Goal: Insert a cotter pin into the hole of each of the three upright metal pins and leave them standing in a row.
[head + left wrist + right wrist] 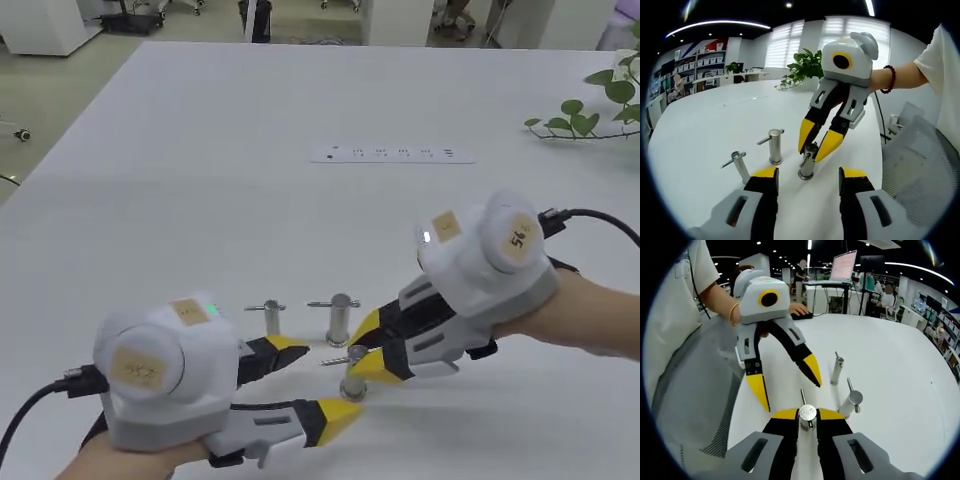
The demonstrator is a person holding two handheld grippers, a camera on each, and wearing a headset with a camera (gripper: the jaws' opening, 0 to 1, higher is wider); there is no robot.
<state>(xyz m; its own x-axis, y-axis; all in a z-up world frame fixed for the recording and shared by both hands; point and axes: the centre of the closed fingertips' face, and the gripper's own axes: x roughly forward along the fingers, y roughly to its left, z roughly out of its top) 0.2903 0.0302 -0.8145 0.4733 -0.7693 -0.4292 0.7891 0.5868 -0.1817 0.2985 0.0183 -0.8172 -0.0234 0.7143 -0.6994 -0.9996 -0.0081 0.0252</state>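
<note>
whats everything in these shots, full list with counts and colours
metal pins: 3, silver, upright in a loose row on the table in front of the claws
cotter pins: 3, thin silver, one sticking out near the top of each pin
power strip: 1, white, lying flat at mid table
plant: 1, green, trailing in at the far right table edge
table: 1, white, large
laptop: 1, open, on a desk in the background
left claw: 1, white body, black and yellow jaws, open, just short of the nearest pin
right claw: 1, same colours, shut on the nearest metal pin
forearm: 1, bare, behind the right claw
</note>
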